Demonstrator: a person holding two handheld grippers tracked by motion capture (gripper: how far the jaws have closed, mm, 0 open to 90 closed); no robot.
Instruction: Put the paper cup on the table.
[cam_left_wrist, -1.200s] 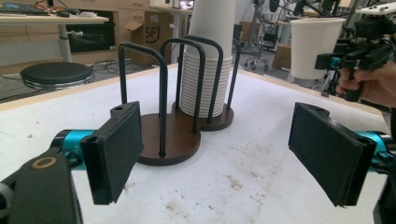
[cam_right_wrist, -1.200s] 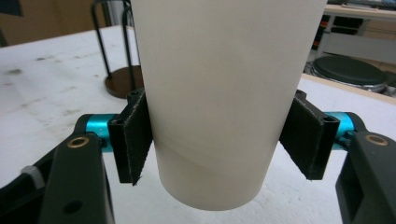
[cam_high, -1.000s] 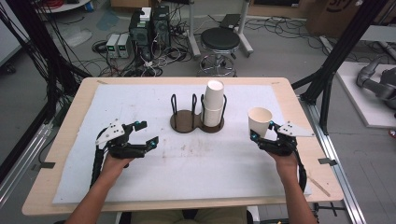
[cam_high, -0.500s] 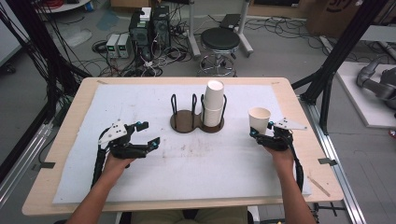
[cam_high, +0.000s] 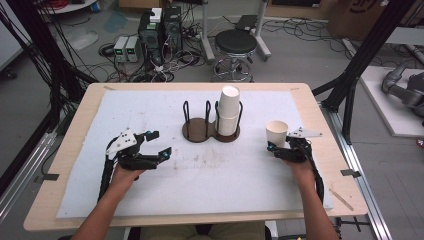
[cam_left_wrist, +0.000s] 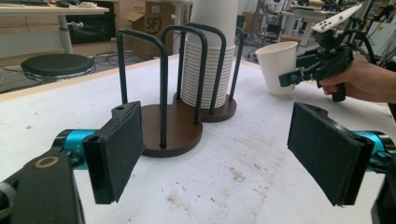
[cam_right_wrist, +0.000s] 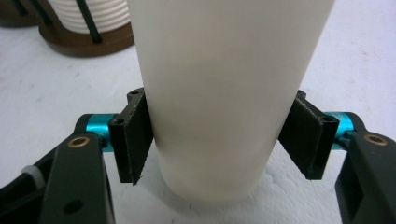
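Item 1. Left gripper (cam_high: 159, 142), seen at the left of the high view, held in the person's left hand (cam_high: 125, 172) low over the white mat (cam_high: 150, 105). Its jaws are spread wide with nothing between them; in the left gripper view the two black pads (cam_left_wrist: 119, 149) are seen far apart over bare, lightly stained mat.

Item 2. Wooden cup holder (cam_high: 197, 131), located ahead of the left gripper and slightly to its right. Two round brown bases are joined, each fenced with black wire loops. The bay nearer the left gripper is vacant. The farther bay is occupied by a tall stack of paper cups (cam_high: 228, 111), set upright between the loops.

Item 3. Single white paper cup (cam_high: 276, 133), standing upright on the mat, well apart from the holder and directly in front of the right gripper. In the right gripper view it is seen between that gripper's own pads, its base resting on the mat.

Item 4. Right gripper (cam_high: 278, 149), held in the person's right hand (cam_high: 300, 167) at the right of the high view. Its jaws are drawn in around the lower part of the cup, and both pads (cam_right_wrist: 133, 140) are pressed against its wall. The cup is thus grasped, one pad on each side.
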